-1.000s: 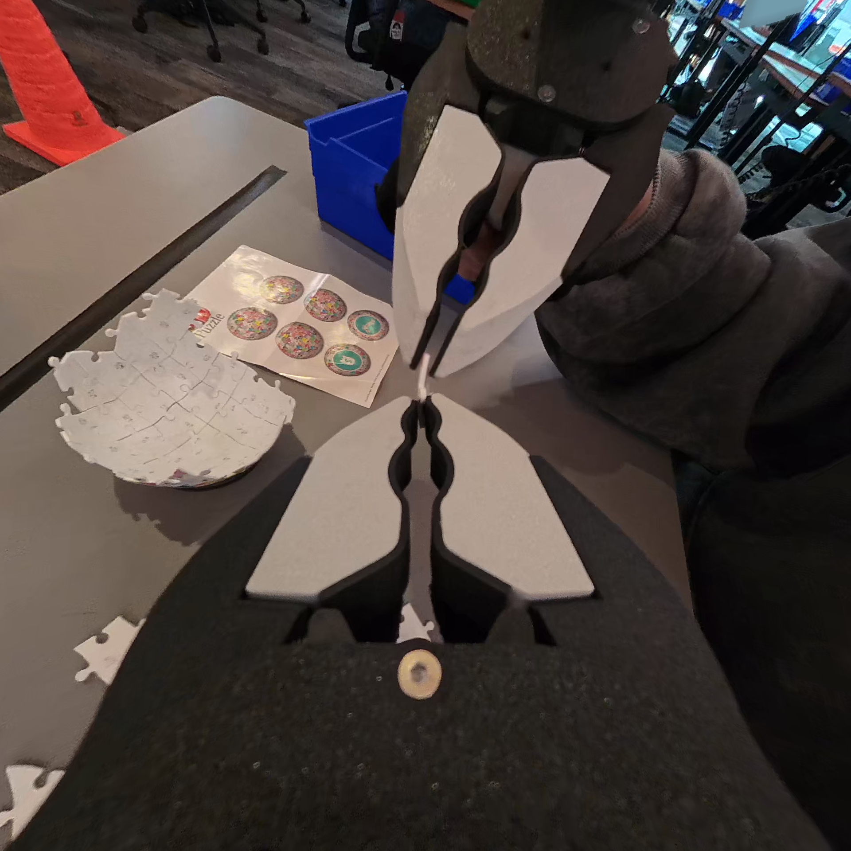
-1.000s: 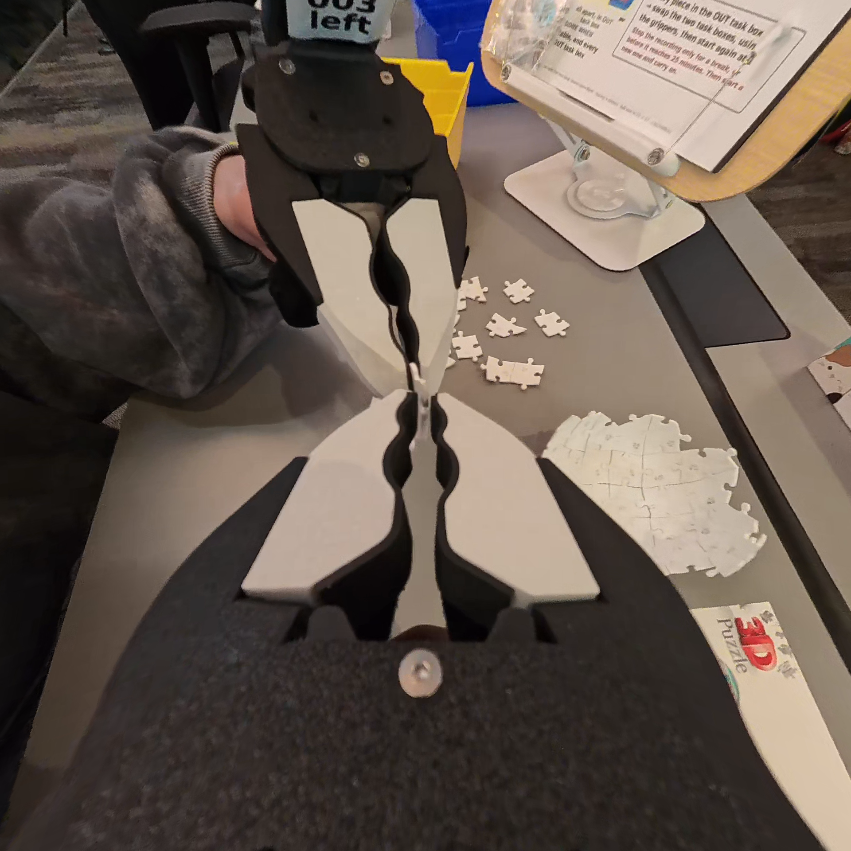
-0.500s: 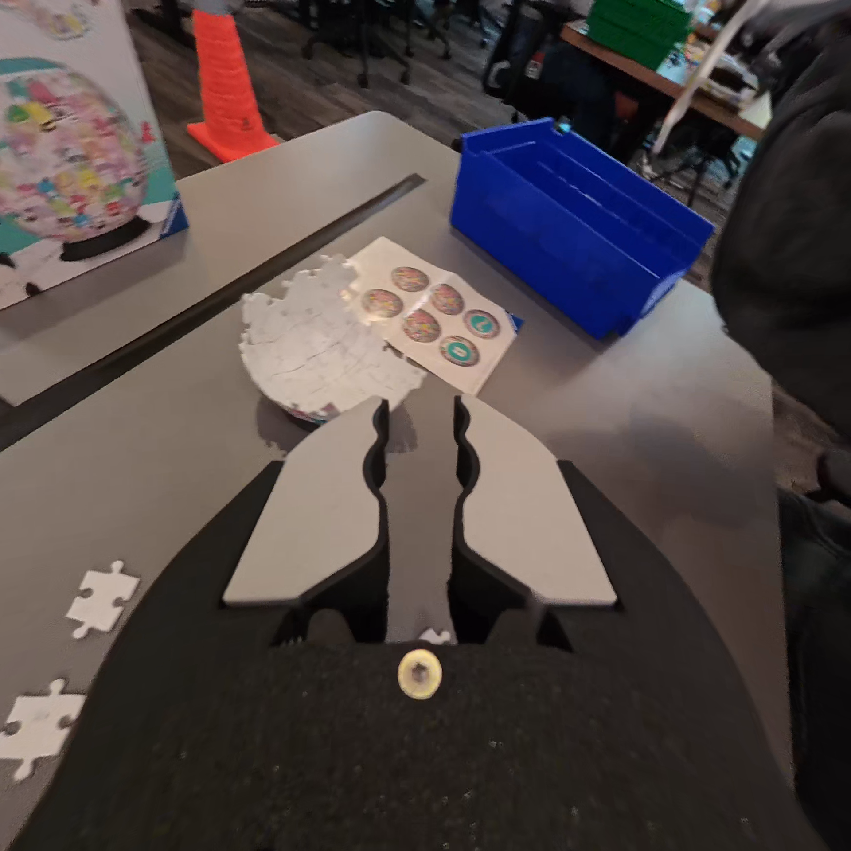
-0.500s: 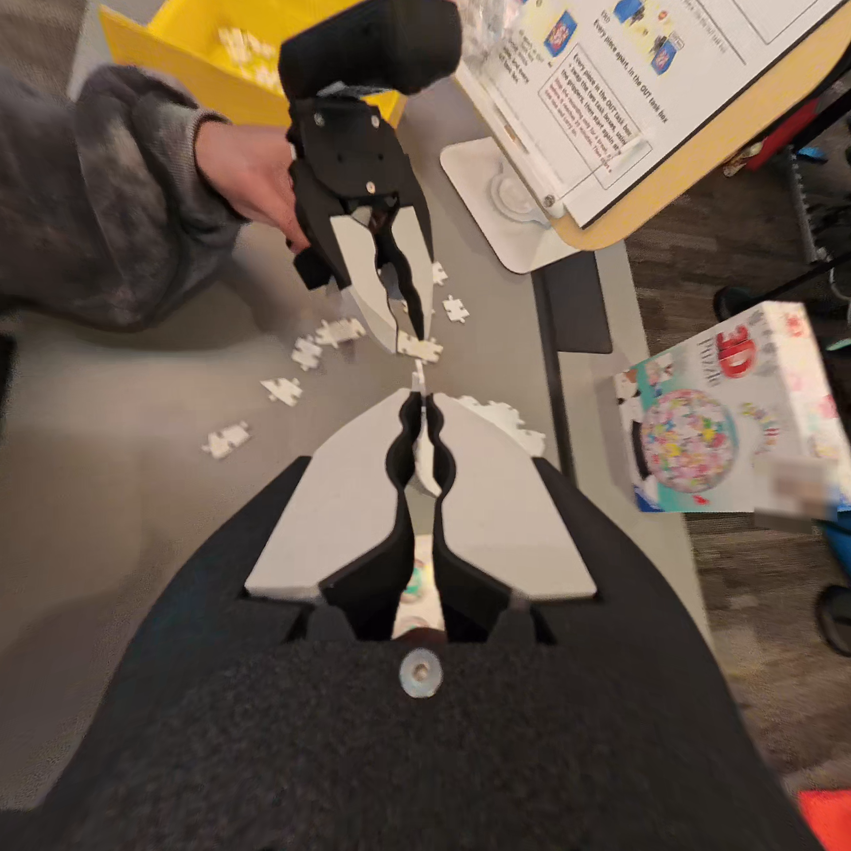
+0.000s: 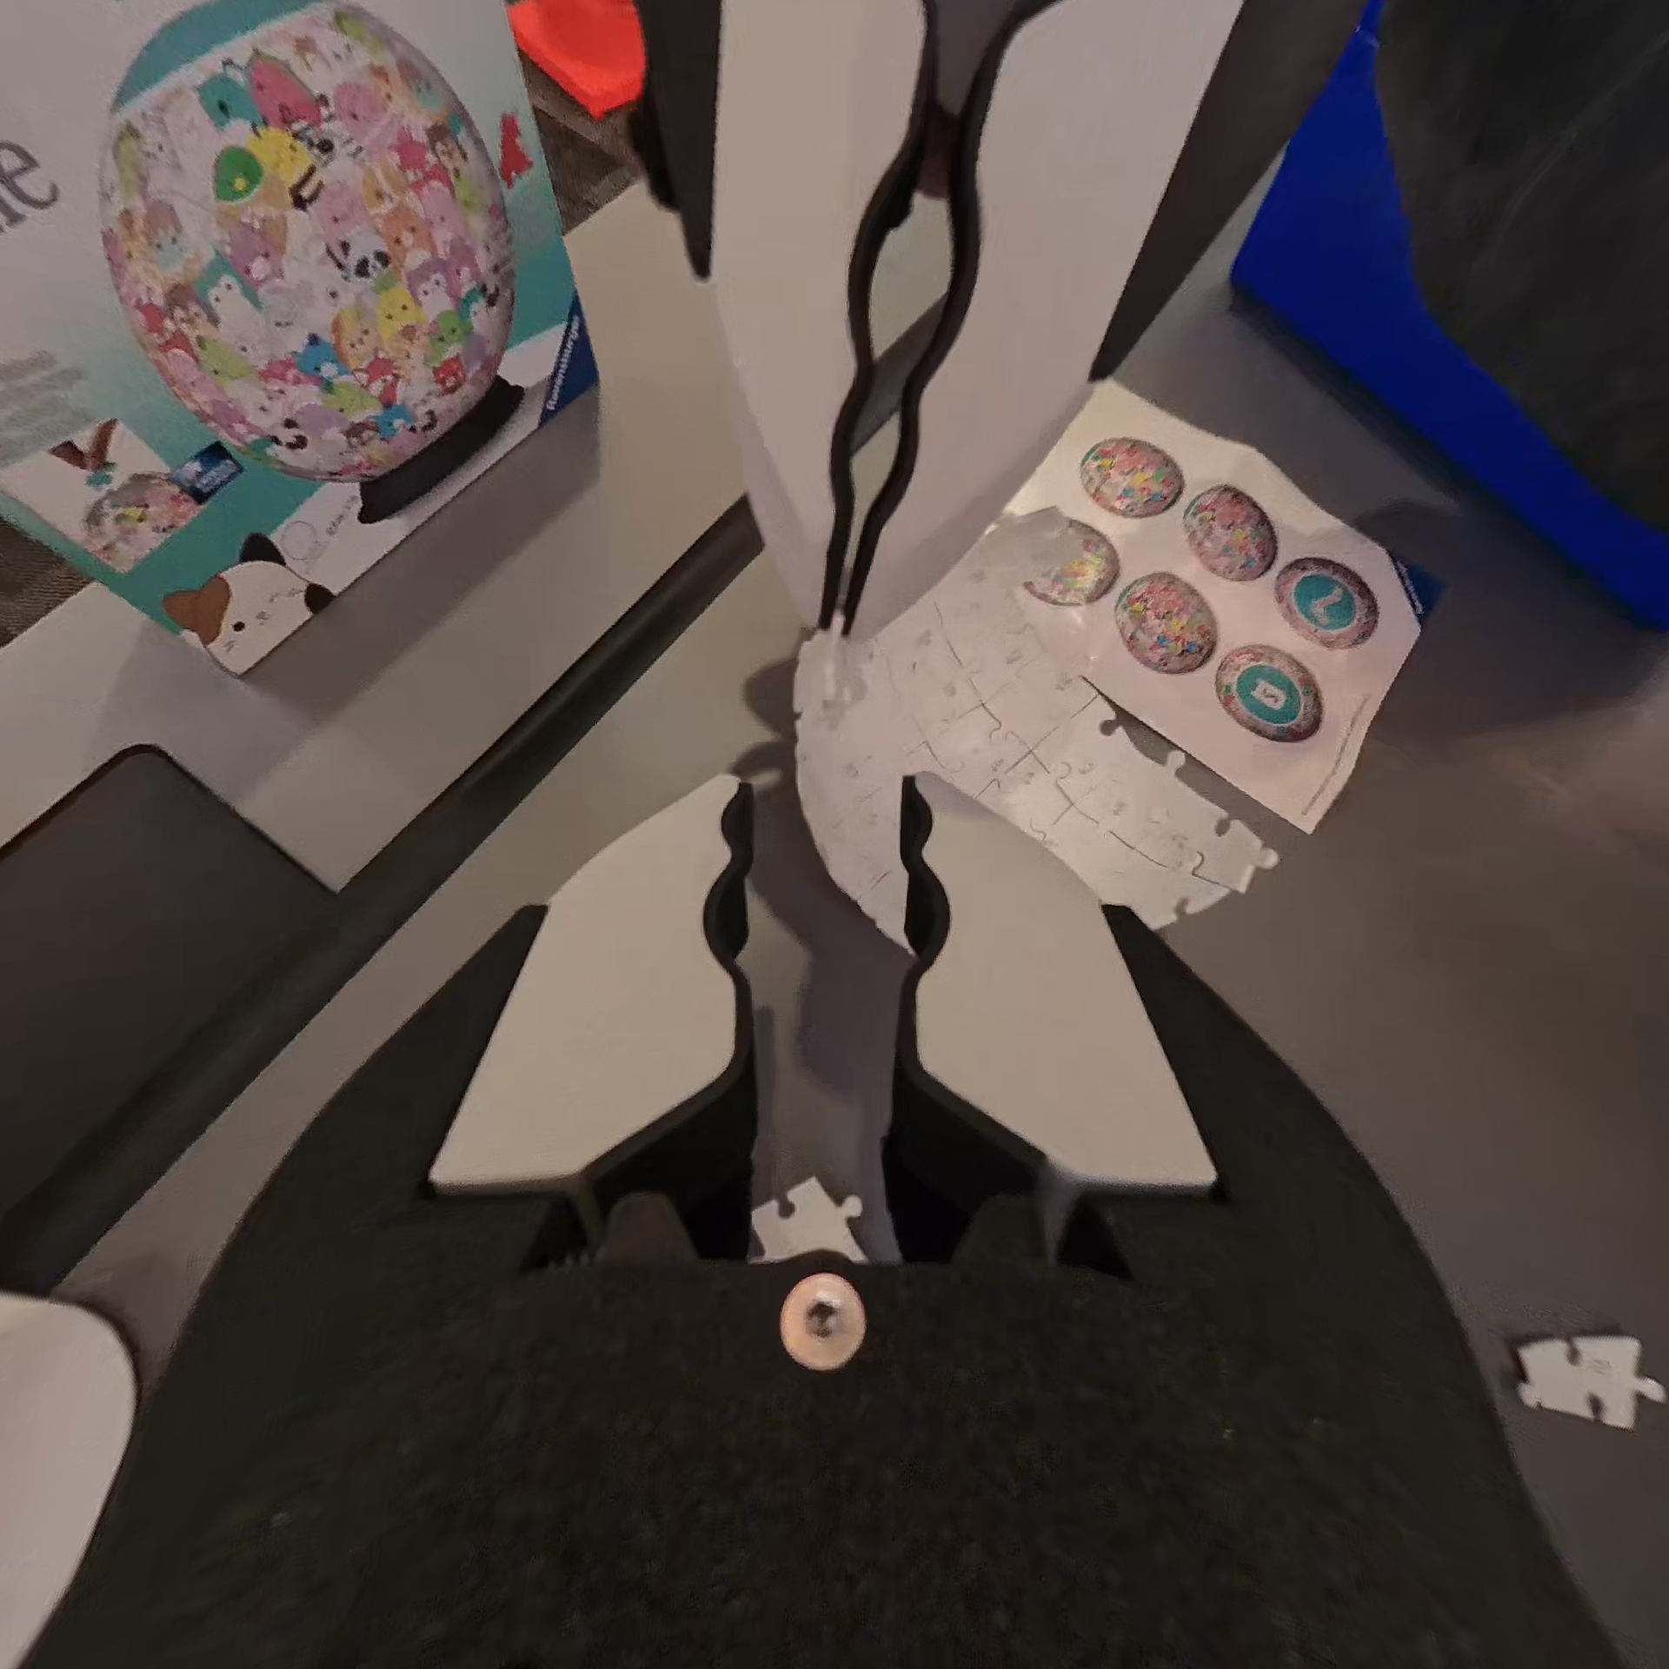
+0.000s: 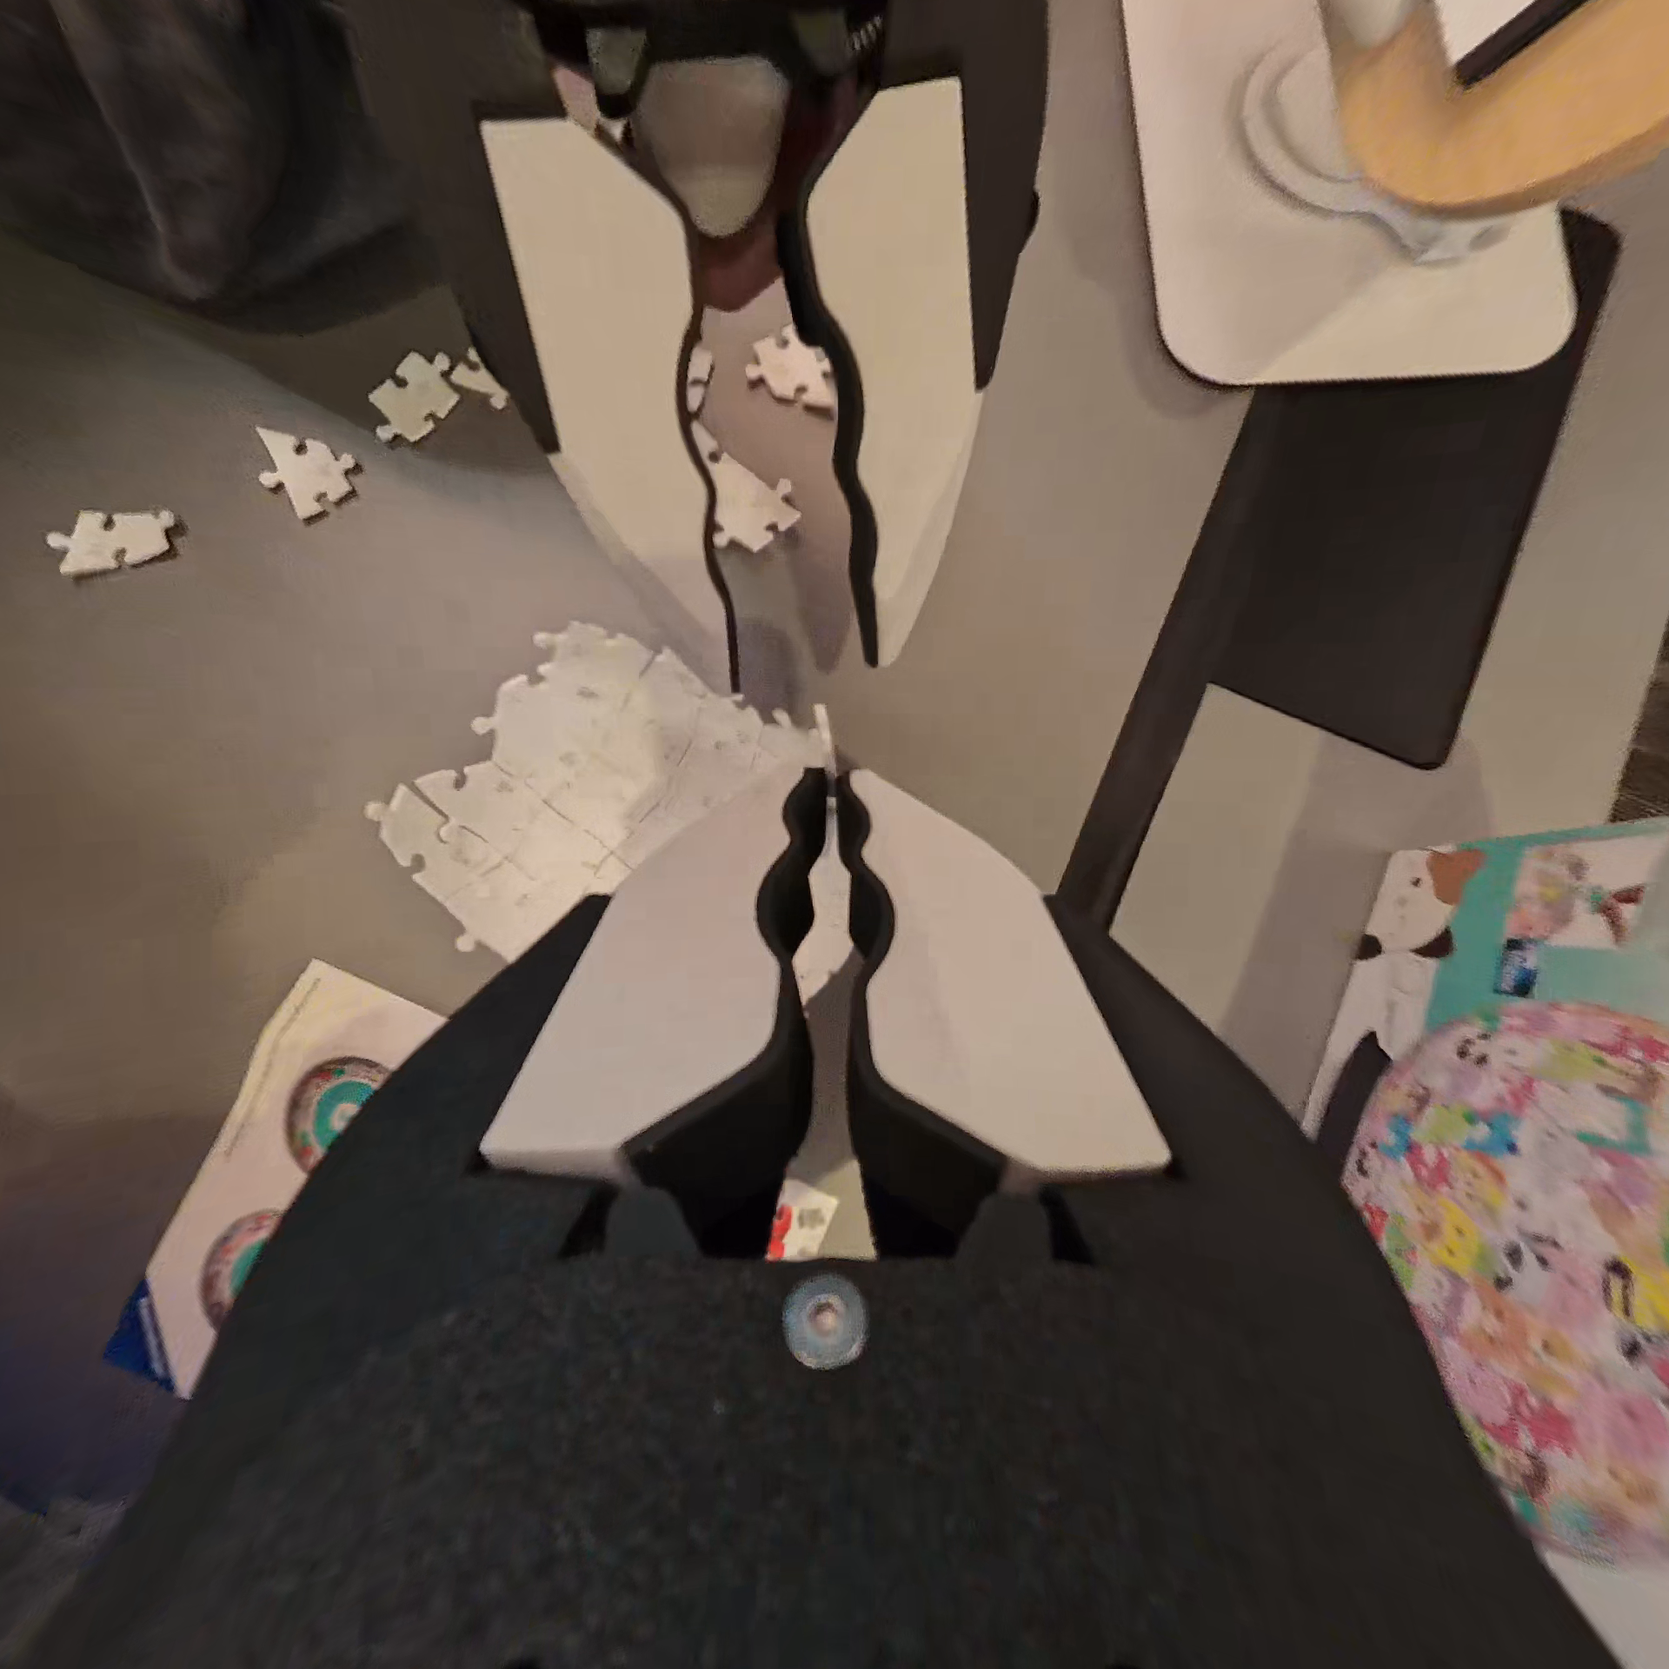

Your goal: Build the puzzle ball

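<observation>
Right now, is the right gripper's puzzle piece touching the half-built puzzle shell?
Touching: in the left wrist view, the puzzle piece meets the puzzle shell at its rim, no gap.

The grey desk (image 5: 1355, 1039) carries a half-built white puzzle bowl (image 5: 993, 750), a leaflet (image 5: 1264, 614), a picture box (image 5: 298, 298), a blue bin (image 5: 1445, 406), a white stand base (image 6: 1355, 226) and loose puzzle pieces (image 6: 303, 470).

Left hand-held gripper (image 5: 824, 795) agape, right (image 6: 829, 777) pinched.

An office-like workroom or lab: a grey counter (image 5: 1355, 1039) with a dark cable channel (image 5: 542, 704) running along it. A blue storage bin (image 5: 1445, 433), an orange cone (image 5: 587, 45) on dark flooring and a stand-mounted instruction board (image 6: 1490, 117) suggest a set-up workstation.
</observation>
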`<state>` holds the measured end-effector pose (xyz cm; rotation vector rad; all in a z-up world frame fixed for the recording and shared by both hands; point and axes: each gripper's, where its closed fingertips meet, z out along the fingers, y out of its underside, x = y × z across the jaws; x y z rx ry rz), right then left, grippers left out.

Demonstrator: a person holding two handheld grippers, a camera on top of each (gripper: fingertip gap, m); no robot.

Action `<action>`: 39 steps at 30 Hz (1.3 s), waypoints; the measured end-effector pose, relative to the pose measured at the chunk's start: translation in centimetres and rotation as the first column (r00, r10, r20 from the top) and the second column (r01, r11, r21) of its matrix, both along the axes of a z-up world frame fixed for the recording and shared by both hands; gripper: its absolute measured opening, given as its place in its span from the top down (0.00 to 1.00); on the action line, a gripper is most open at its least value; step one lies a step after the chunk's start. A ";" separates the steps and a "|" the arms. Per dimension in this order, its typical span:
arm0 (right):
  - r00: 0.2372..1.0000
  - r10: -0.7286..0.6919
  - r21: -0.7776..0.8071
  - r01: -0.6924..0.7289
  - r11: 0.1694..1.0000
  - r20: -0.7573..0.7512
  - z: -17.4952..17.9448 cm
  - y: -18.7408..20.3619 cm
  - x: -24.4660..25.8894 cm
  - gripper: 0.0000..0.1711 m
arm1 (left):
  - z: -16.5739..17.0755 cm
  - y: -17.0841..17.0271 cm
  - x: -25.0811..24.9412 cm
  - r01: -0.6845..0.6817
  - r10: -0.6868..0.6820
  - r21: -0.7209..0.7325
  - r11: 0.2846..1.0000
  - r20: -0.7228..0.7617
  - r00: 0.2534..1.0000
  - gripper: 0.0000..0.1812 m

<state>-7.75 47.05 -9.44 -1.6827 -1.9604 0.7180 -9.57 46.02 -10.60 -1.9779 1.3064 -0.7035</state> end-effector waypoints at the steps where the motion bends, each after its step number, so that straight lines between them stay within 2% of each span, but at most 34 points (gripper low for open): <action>1: 1.000 0.018 -0.013 -0.018 1.000 0.000 -0.6 0.0 0.0 0.99 | -0.3 0.1 0.4 0.012 -0.012 -0.003 1.000 -0.001 1.000 0.85; 5: 0.998 0.060 -0.012 -0.061 0.998 -0.010 -2.2 0.2 0.0 0.98 | -0.9 0.4 1.9 0.039 -0.038 -0.038 0.999 0.027 0.999 0.87; 8: 0.996 0.073 -0.013 -0.074 0.997 -0.042 -2.3 0.2 -0.3 0.99 | -1.5 0.7 2.4 0.042 -0.041 -0.063 0.997 0.017 0.999 0.94; 18: 0.993 0.077 -0.018 -0.079 0.997 -0.089 -2.3 0.1 0.5 0.98 | -1.7 0.9 2.8 0.056 -0.056 -0.044 0.997 0.021 0.998 0.99; 19: 0.995 0.071 -0.011 -0.072 0.997 -0.077 -2.4 0.2 0.6 0.97 | -1.8 0.9 2.7 0.060 -0.059 -0.047 0.997 0.029 0.998 0.99; 21: 0.999 0.034 0.001 -0.034 0.999 -0.037 -2.9 0.7 1.1 0.86 | -2.1 1.2 2.4 0.053 -0.052 -0.047 0.997 0.037 0.998 0.99; 26: 0.999 -0.038 -0.003 0.037 0.999 -0.023 -2.5 1.3 2.3 0.88 | -1.5 1.9 2.2 0.030 -0.032 0.053 0.998 0.038 0.999 0.99; 30: 0.994 -0.108 -0.031 0.107 0.994 -0.011 -2.2 1.6 2.6 0.89 | -1.4 1.7 2.3 0.053 -0.043 0.154 0.987 -0.068 0.997 0.99; 34: 0.990 -0.139 -0.024 0.138 0.990 -0.015 -2.1 1.9 2.6 0.89 | -2.4 1.5 2.5 0.049 -0.028 0.150 0.988 -0.144 0.989 0.99; 39: 0.987 -0.156 -0.046 0.158 0.986 0.044 -3.1 1.6 3.2 0.90 | -3.2 1.3 2.9 0.030 -0.013 0.109 0.994 -0.157 0.987 0.99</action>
